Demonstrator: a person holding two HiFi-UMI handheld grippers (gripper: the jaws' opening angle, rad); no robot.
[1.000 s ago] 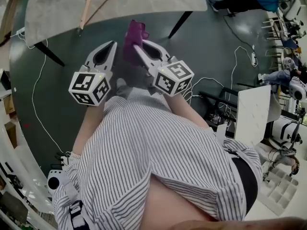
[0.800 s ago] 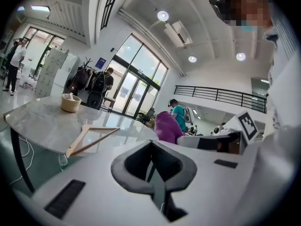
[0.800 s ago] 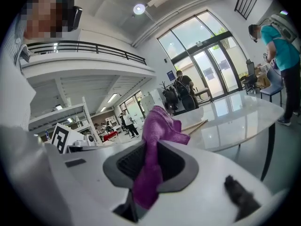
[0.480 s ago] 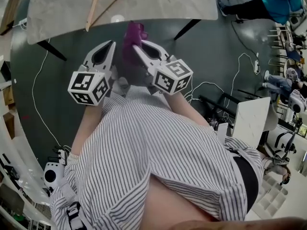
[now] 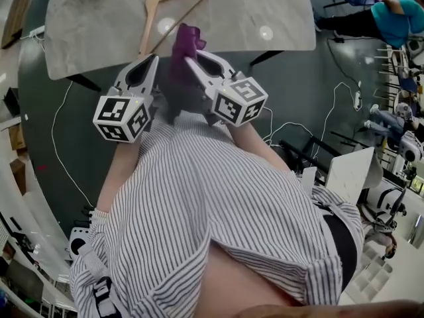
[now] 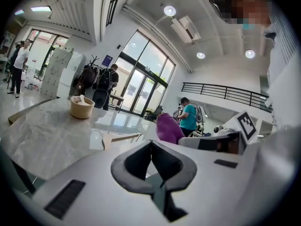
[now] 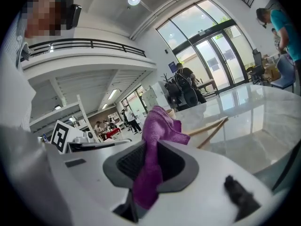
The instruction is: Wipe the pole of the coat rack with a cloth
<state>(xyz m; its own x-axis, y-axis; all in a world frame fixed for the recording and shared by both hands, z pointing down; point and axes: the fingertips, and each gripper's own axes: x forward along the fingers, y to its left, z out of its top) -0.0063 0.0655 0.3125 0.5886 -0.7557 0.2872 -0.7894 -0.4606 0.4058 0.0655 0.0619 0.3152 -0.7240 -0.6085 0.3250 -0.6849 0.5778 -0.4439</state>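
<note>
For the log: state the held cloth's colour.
Purple cloth, clearest in the right gripper view.

head view: table point(image 5: 99, 25) cut off at 12 o'clock edge; cloth point(image 5: 183, 44) partly hidden behind right gripper point(image 5: 189, 62)

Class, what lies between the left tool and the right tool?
The purple cloth, pinched by the right tool, hangs between them in the head view.

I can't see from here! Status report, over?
Right gripper shut on purple fuzzy cloth. Left gripper shut, empty. Wooden hanger on grey marble table ahead.
</note>
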